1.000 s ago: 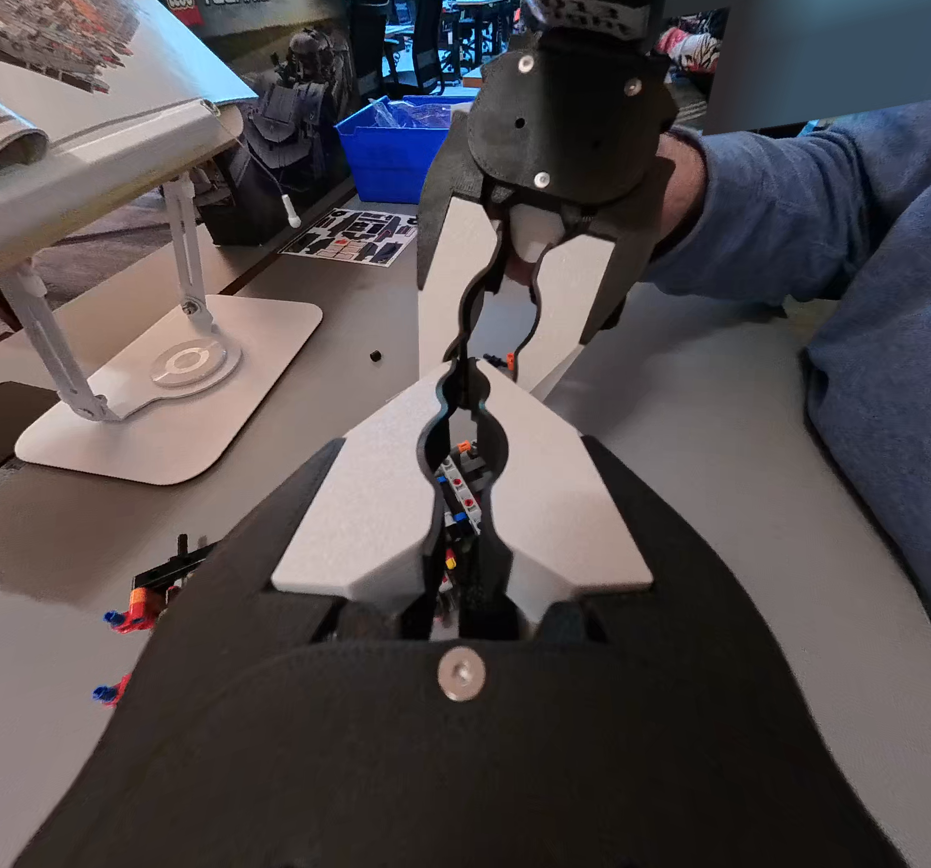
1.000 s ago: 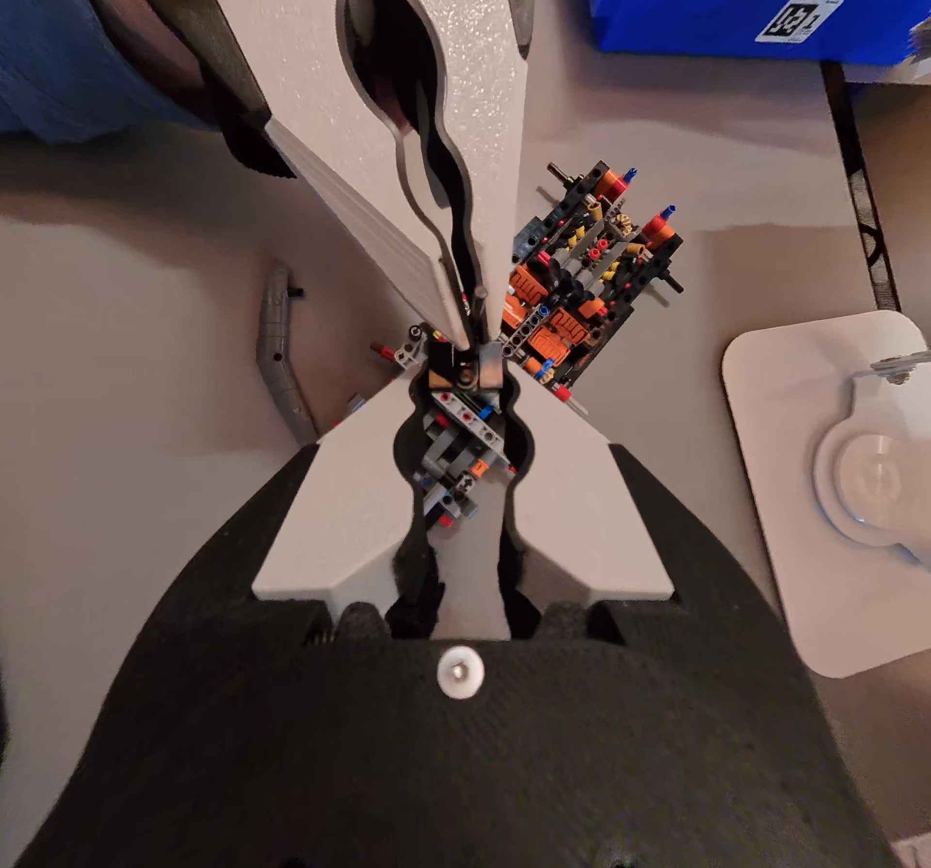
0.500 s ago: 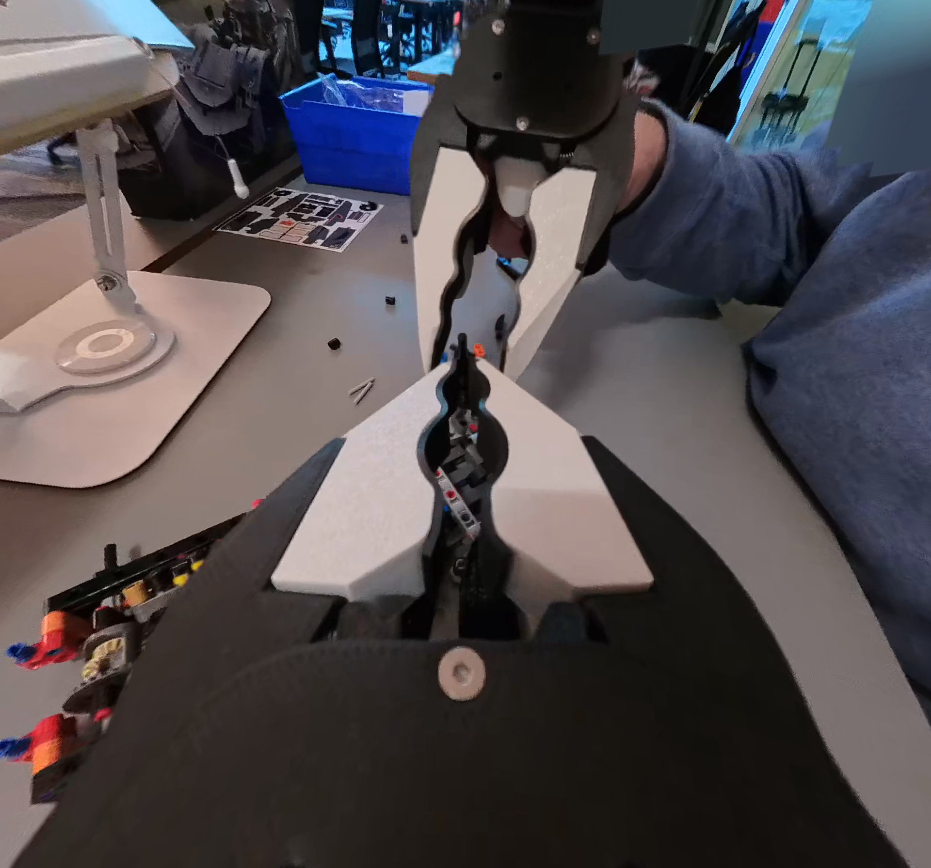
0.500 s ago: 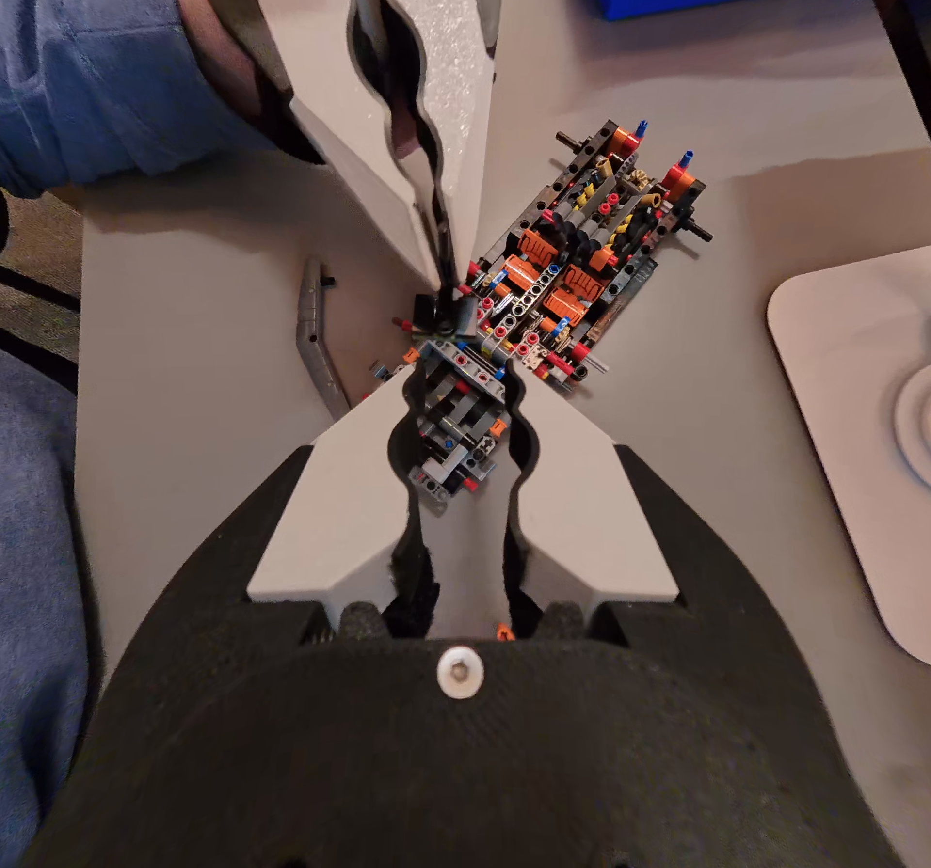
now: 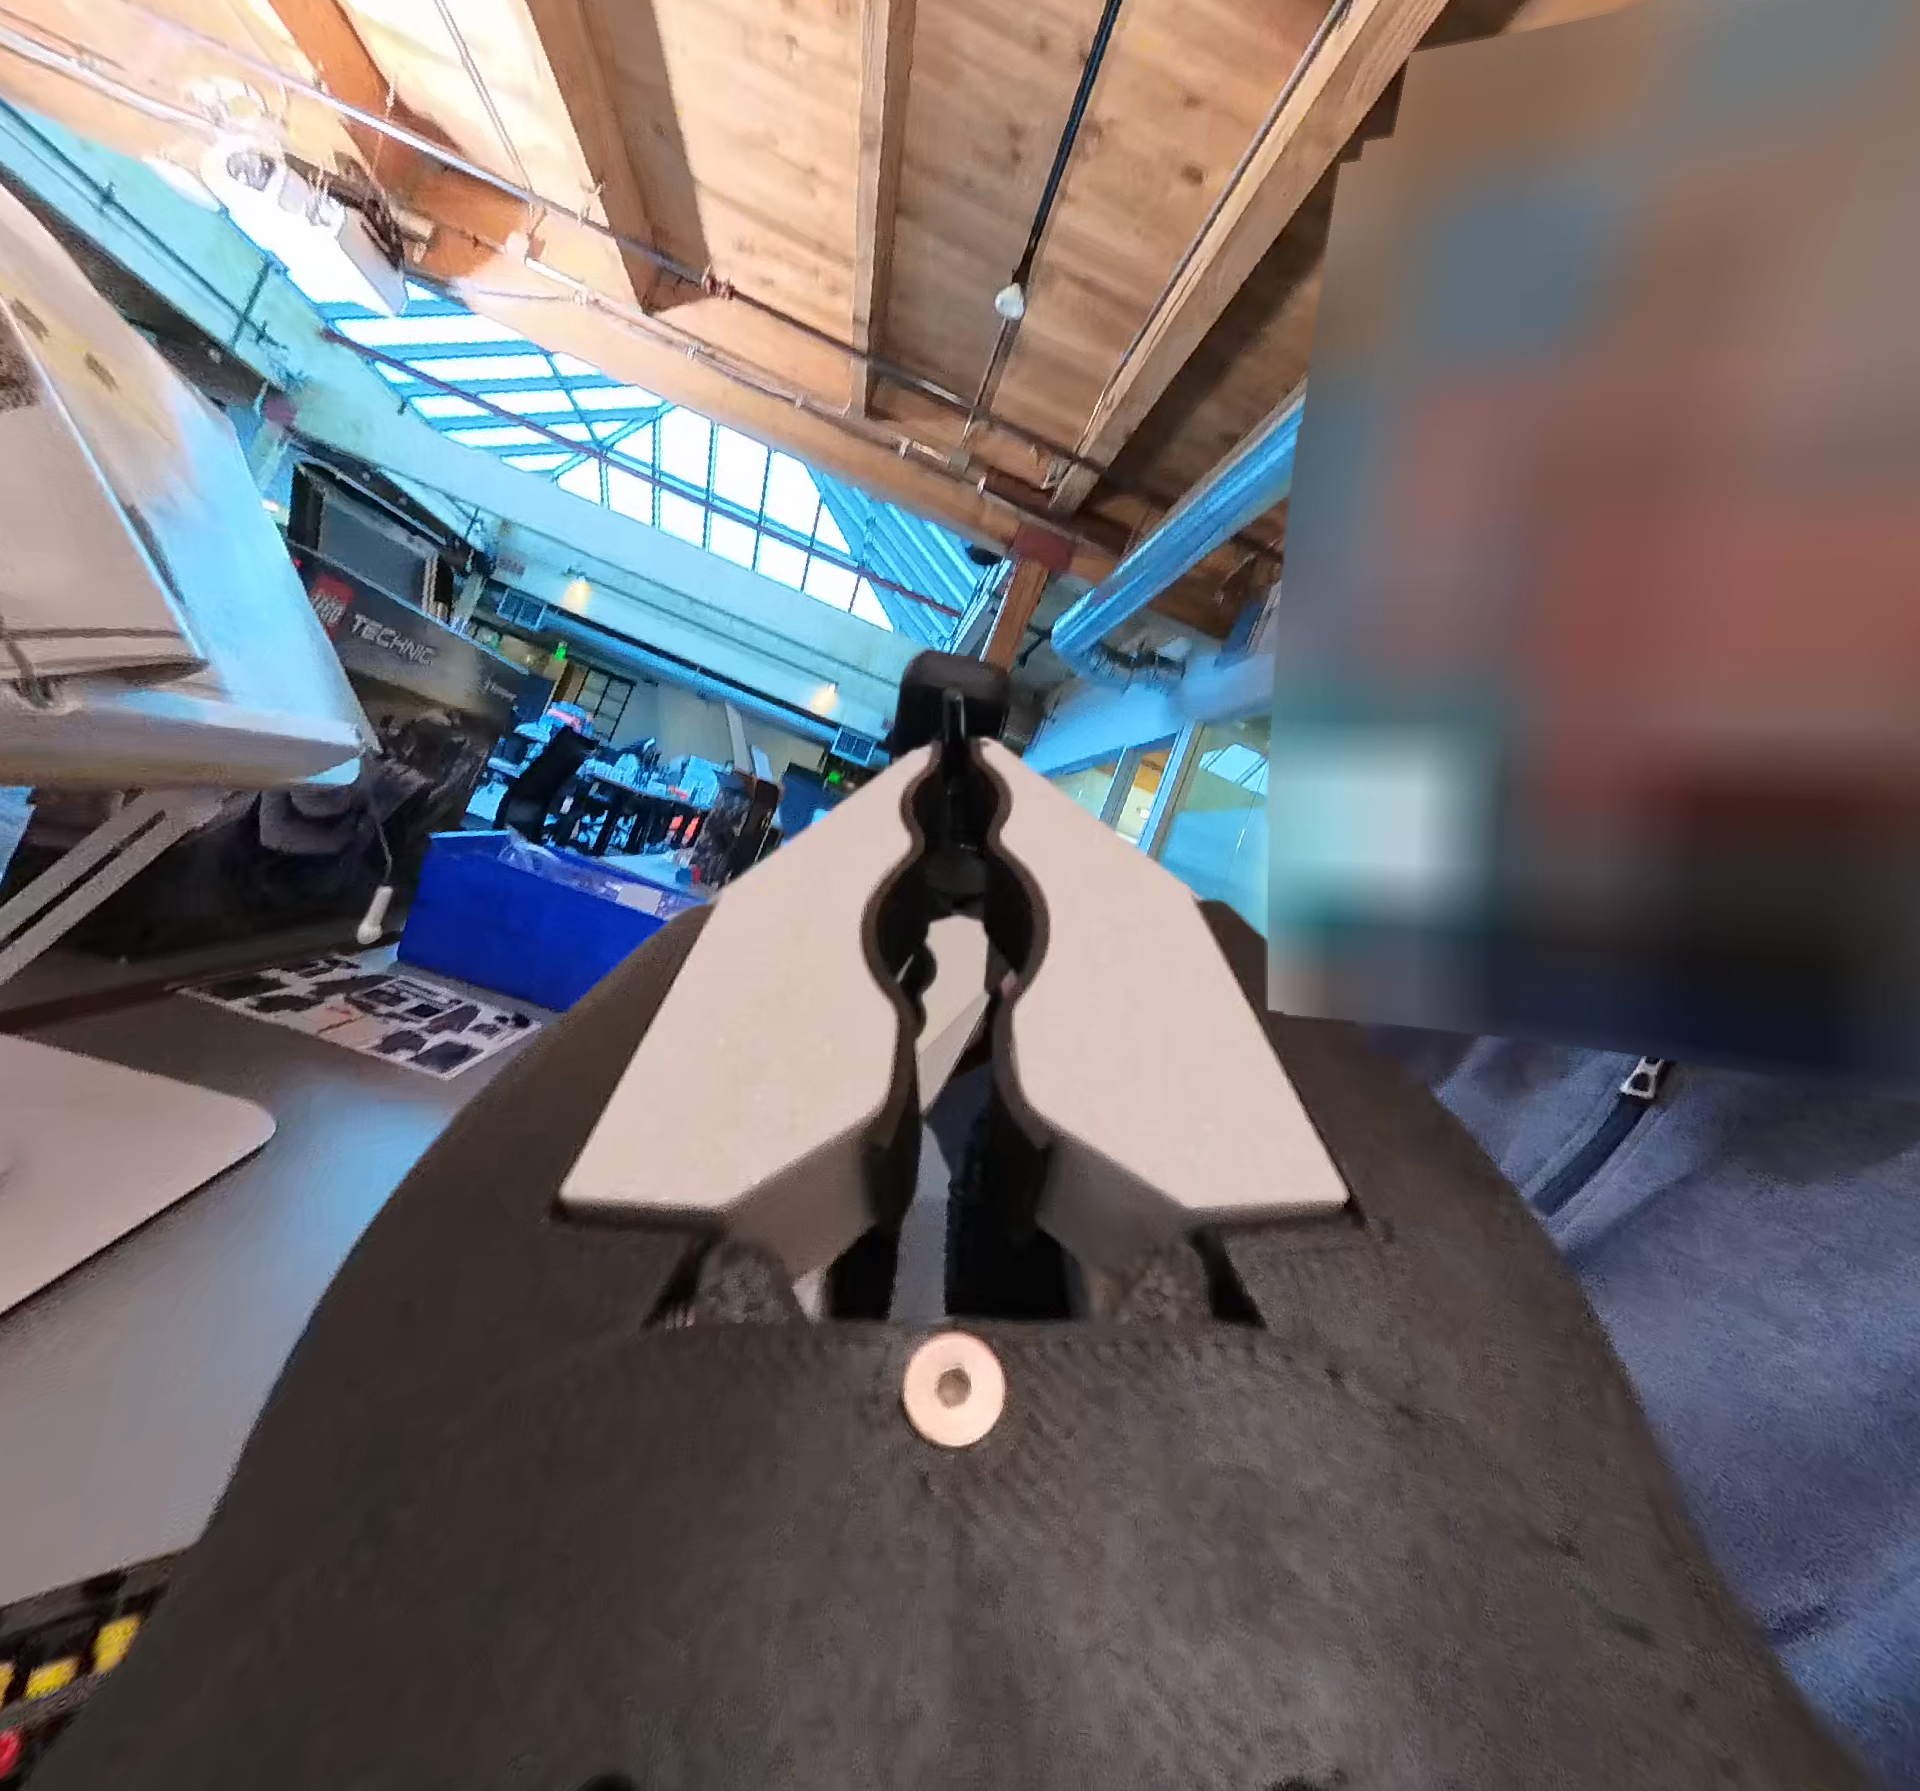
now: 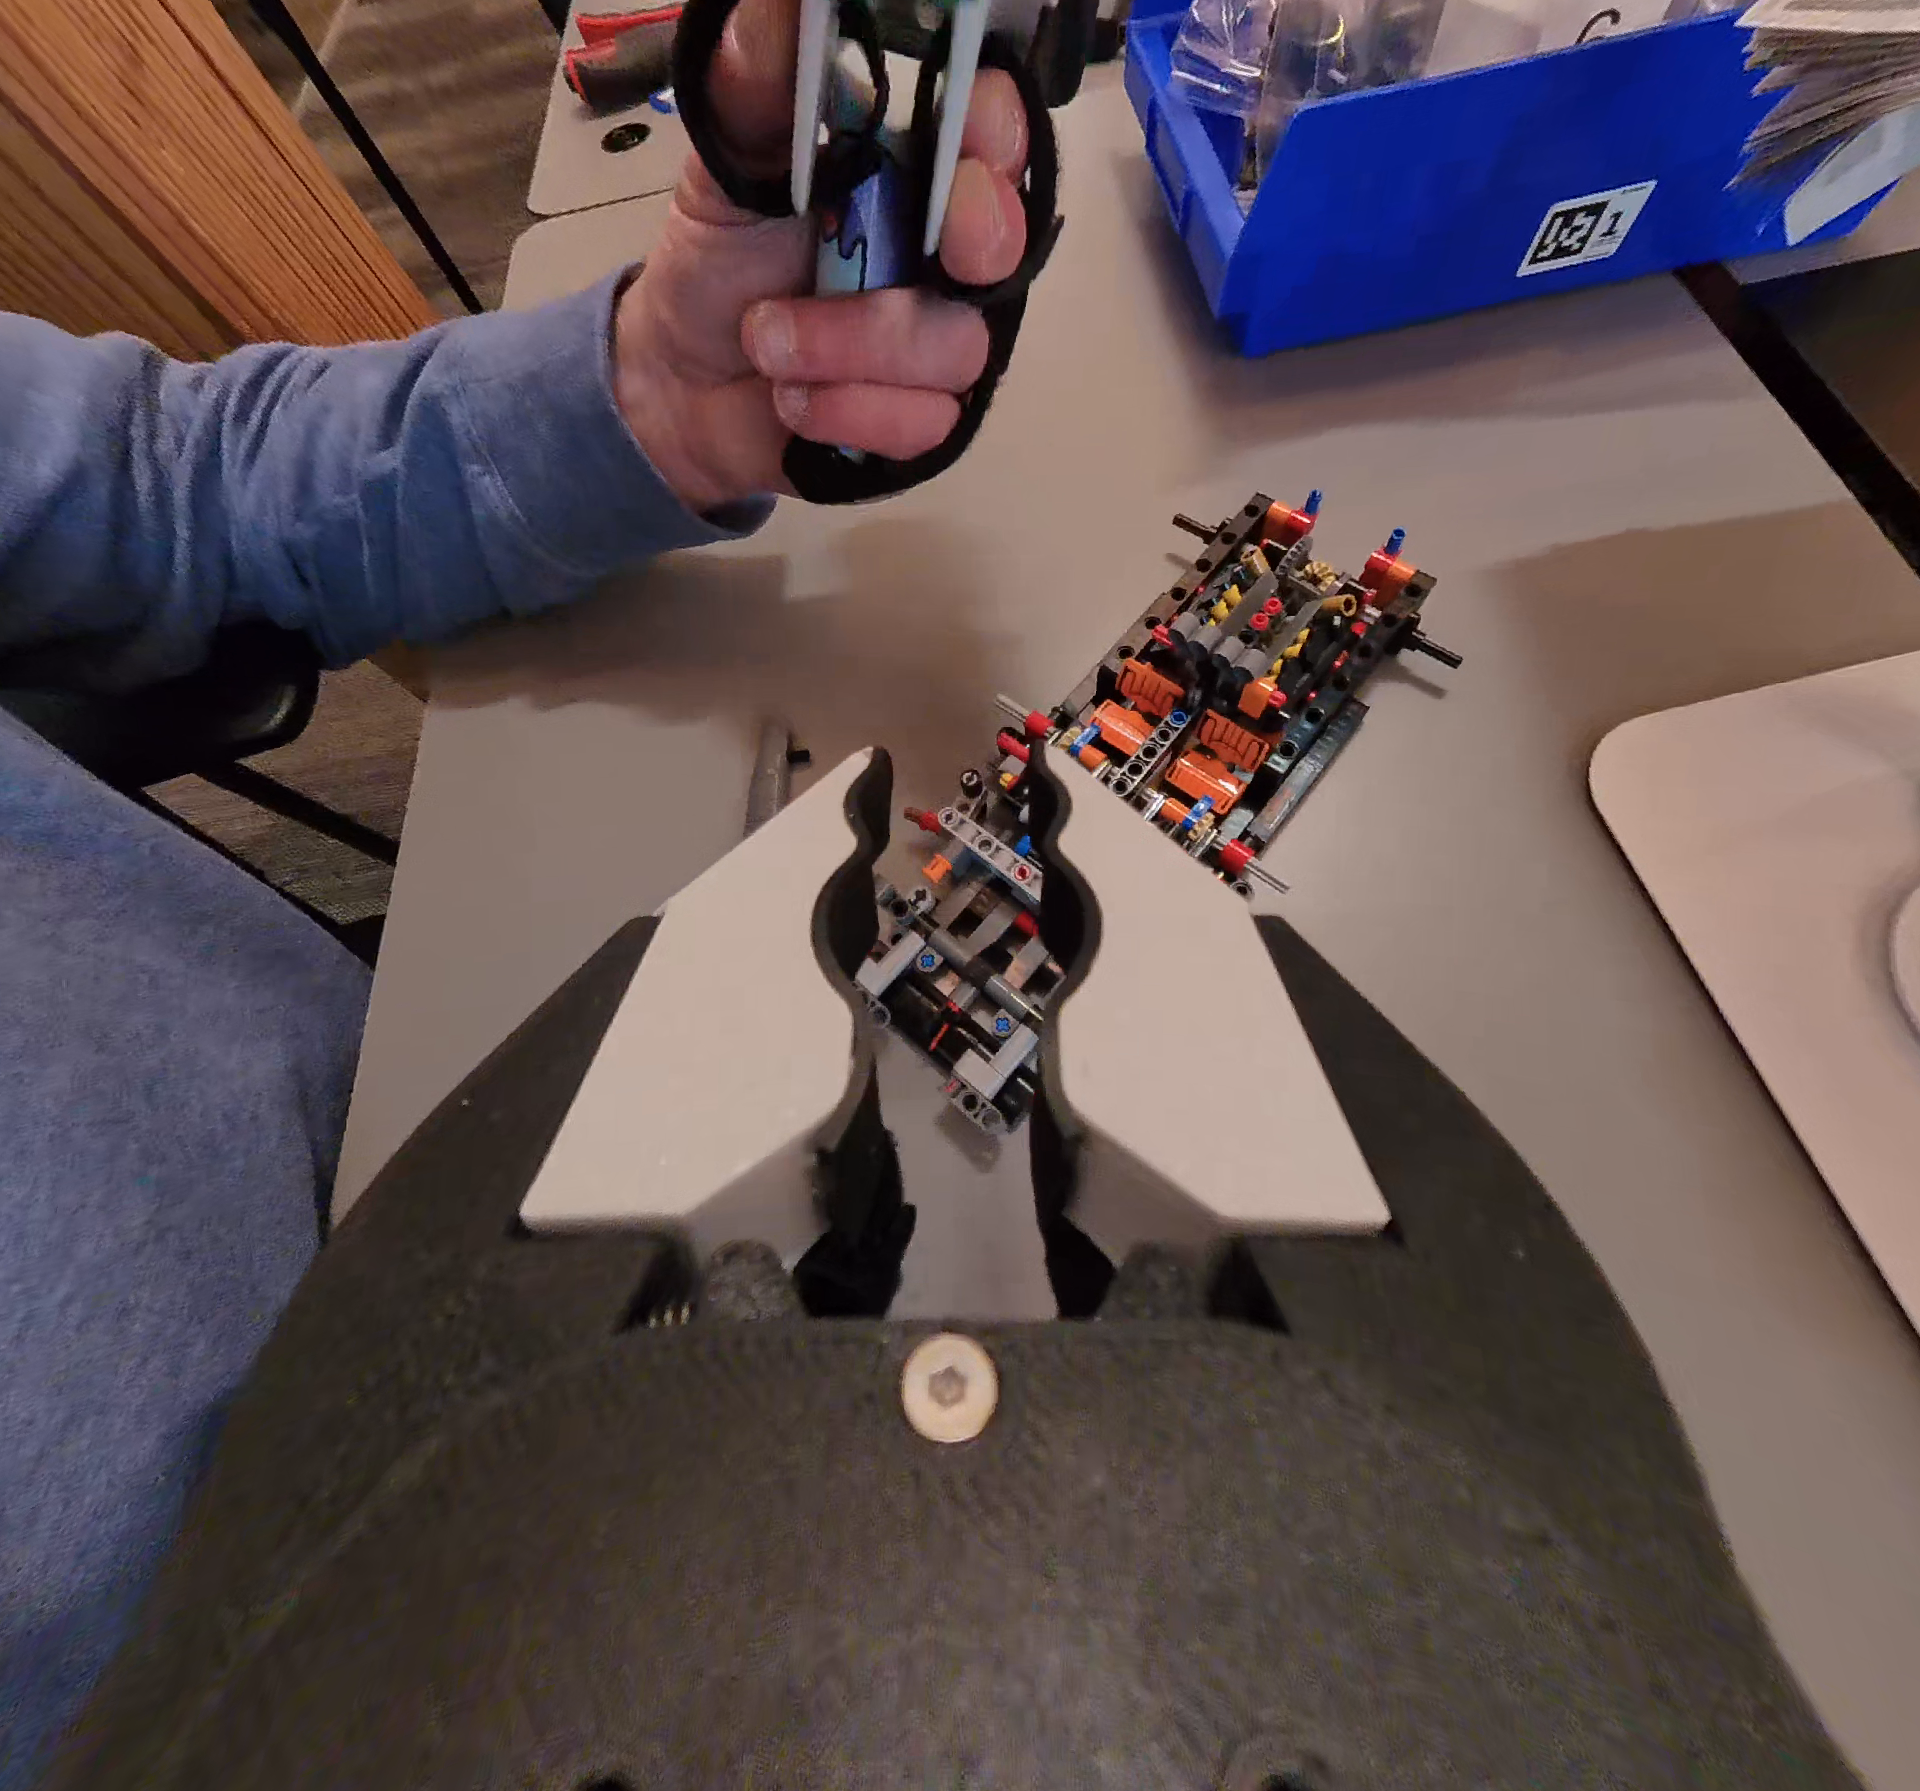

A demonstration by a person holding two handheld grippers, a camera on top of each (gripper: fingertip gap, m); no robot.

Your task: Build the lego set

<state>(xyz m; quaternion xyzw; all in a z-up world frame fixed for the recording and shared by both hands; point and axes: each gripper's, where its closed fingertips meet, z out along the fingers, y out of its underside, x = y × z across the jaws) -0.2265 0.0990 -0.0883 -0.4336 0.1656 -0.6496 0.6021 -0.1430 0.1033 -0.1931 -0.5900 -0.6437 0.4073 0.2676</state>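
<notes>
The left gripper [image 5: 954, 754] has swung up, pinching a small black piece [image 5: 951, 697]; the right gripper [image 6: 961, 775] now hangs open above the model [image 6: 1195, 702].

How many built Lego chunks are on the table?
2. The big orange-and-black chassis lies ahead of the right gripper; the smaller grey assembly sits below its open fingers. The gripper may hide more.

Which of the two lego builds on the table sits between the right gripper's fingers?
The smaller grey assembly, framed by the right gripper, whose fingers stand apart. The larger orange-and-black assembly lies beyond the fingertips, toward the blue bin.
</notes>
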